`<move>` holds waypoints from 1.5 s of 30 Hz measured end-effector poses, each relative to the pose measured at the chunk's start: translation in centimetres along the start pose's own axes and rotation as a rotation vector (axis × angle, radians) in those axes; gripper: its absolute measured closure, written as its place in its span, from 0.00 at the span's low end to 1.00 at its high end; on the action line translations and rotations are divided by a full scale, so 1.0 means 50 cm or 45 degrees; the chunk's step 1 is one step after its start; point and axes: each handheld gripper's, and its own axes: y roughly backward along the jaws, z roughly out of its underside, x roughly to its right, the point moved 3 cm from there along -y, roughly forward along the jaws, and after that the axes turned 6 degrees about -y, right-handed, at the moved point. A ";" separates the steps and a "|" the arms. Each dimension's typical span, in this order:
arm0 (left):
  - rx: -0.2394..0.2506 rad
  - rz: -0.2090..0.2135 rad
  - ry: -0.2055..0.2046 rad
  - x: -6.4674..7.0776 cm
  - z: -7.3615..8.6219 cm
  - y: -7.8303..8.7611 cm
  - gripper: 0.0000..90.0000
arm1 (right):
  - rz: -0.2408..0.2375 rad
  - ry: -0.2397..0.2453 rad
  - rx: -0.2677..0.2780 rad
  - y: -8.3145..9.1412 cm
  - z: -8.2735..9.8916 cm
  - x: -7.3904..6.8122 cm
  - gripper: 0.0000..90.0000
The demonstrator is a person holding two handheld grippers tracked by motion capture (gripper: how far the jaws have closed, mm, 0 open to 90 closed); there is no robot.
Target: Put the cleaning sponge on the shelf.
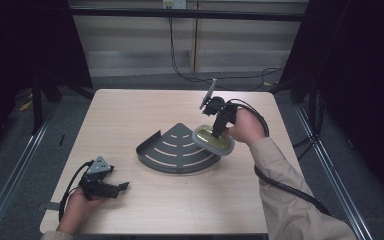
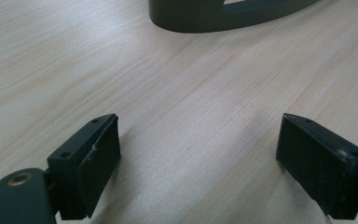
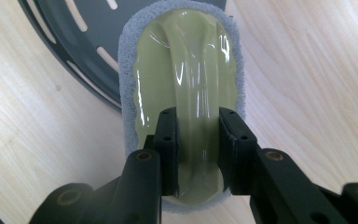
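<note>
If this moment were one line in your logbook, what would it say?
right tool: shut on sponge handle, at tray's edge | left tool: open, empty, low over table

1. In the left gripper view, the top edge is cutting off the dark slotted tray (image 2: pixel 223 16), leaving a strip of its curved wall and one slot.
2. In the same view, the bottom and right edges are cropping the left tongs (image 2: pixel 198 158), so their bodies are running out of the picture.
3. In the right gripper view, the right tongs (image 3: pixel 198 140) are hiding the near end of the green-handled scrubbing pad (image 3: pixel 186 70).
4. In that view, the pad is covering part of the tray and the top edge is cutting off the rest.
5. In the high view, the bottom edge is cropping both forearms, and the pad is overlapping the tray's right rim.
</note>
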 end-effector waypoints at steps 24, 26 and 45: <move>0.000 0.000 0.000 0.000 0.000 0.000 0.14 | 0.000 -0.037 -0.001 -0.006 -0.037 0.003 0.79; 0.000 0.000 0.000 0.000 0.000 0.000 0.14 | 0.000 -0.033 0.003 -0.007 -0.040 0.003 0.79; 0.000 0.004 -0.001 0.000 0.000 0.000 0.14 | -0.006 -0.049 0.017 -0.015 -0.062 0.000 0.79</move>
